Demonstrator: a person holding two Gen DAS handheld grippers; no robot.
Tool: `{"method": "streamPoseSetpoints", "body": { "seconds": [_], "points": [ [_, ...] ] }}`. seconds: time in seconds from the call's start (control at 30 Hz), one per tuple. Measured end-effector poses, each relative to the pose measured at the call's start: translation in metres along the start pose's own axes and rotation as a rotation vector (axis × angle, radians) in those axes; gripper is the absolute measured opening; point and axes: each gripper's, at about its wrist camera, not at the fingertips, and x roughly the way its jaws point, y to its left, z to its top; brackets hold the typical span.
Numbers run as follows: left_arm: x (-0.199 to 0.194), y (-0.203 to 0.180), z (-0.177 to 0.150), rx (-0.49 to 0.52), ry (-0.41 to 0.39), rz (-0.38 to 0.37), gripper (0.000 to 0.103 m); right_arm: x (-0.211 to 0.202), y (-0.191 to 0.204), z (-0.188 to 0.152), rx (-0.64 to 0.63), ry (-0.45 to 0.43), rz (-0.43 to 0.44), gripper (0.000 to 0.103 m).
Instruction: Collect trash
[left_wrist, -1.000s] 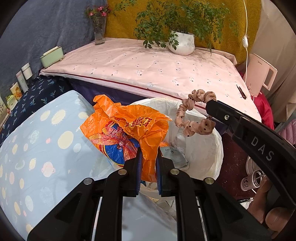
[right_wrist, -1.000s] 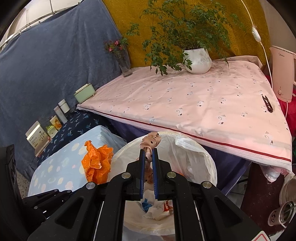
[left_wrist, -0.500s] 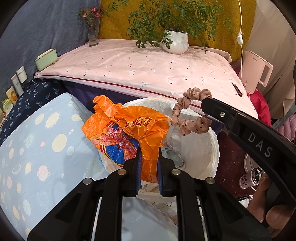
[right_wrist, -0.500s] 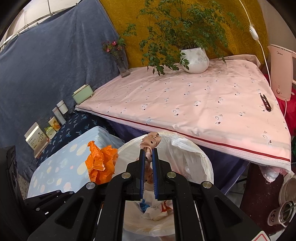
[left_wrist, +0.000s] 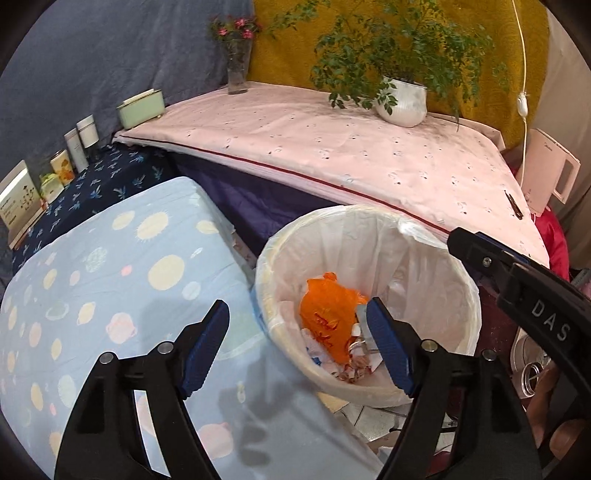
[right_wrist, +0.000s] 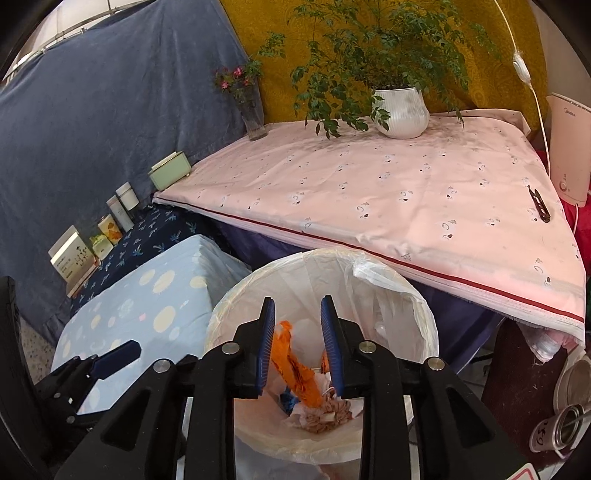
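Our left claw (left_wrist: 295, 332) gapes wide, empty, over the bin's near rim and the blue spotted surface (left_wrist: 110, 277). Our right claw (right_wrist: 297, 339) is parted too, gripping nothing, poised above the bin (right_wrist: 424, 317). Down inside lies the orange bag (left_wrist: 328, 314), and the scrunchie (right_wrist: 325, 413) sits among scraps at the bottom.

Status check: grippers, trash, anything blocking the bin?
Left gripper and right gripper: jaws open, empty. Orange bag and pink scrunchie inside bin. Nothing blocking.
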Motion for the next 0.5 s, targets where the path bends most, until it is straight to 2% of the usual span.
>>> {"method": "streamPoseSetpoints", "body": {
  "seconds": [0.33, 0.5],
  "points": [
    [-0.014, 0.031, -0.016, -0.089, 0.050, 0.027, 0.073, -0.015, 0.009, -0.009, -0.021, 0.020, -0.006, 0.042],
    [-0.023, 0.034, -0.029, -0.088, 0.060, 0.067, 0.073, -0.024, 0.016, -0.022, -0.042, 0.042, -0.016, 0.050]
  ]
}}
